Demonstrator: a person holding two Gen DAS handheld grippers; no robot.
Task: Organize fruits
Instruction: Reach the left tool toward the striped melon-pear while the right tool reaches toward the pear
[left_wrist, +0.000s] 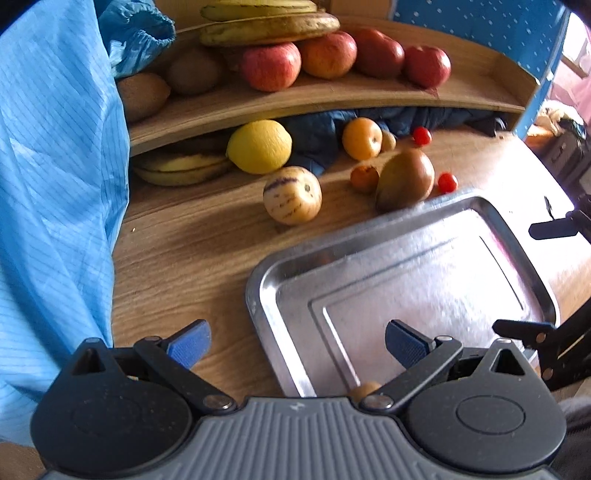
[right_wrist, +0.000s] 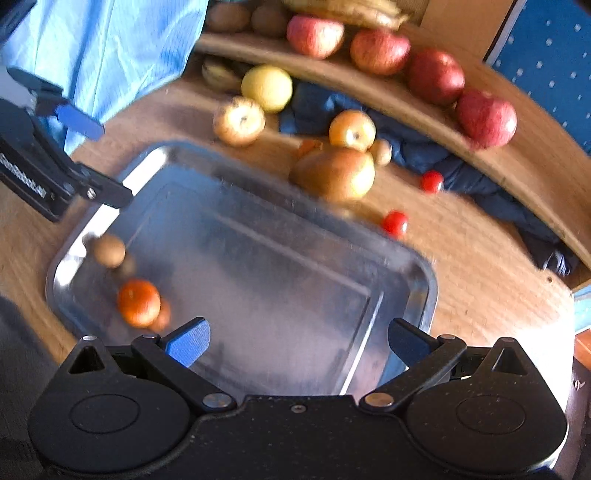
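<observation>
A steel tray (left_wrist: 424, 280) lies on the wooden table, and both grippers hover over its near side. My left gripper (left_wrist: 297, 347) is open with nothing between its blue pads. My right gripper (right_wrist: 297, 341) is open and empty too. In the tray's left corner sit a tangerine (right_wrist: 139, 302) and a small brown fruit (right_wrist: 109, 250). Beyond the tray (right_wrist: 277, 266) lie a mango (left_wrist: 405, 179), a striped melon (left_wrist: 291, 195), a lemon (left_wrist: 259, 146), a yellow-orange fruit (left_wrist: 362, 138), a small orange fruit (left_wrist: 364, 179) and two cherry tomatoes (left_wrist: 447, 182). The right wrist view is blurred.
A curved wooden shelf (left_wrist: 332, 99) at the back carries apples (left_wrist: 271, 66), kiwis (left_wrist: 142, 96) and bananas (left_wrist: 269, 27). More bananas (left_wrist: 181, 168) lie under it beside dark blue cloth (left_wrist: 317, 136). A person's light blue sleeve (left_wrist: 55, 184) hangs at the left.
</observation>
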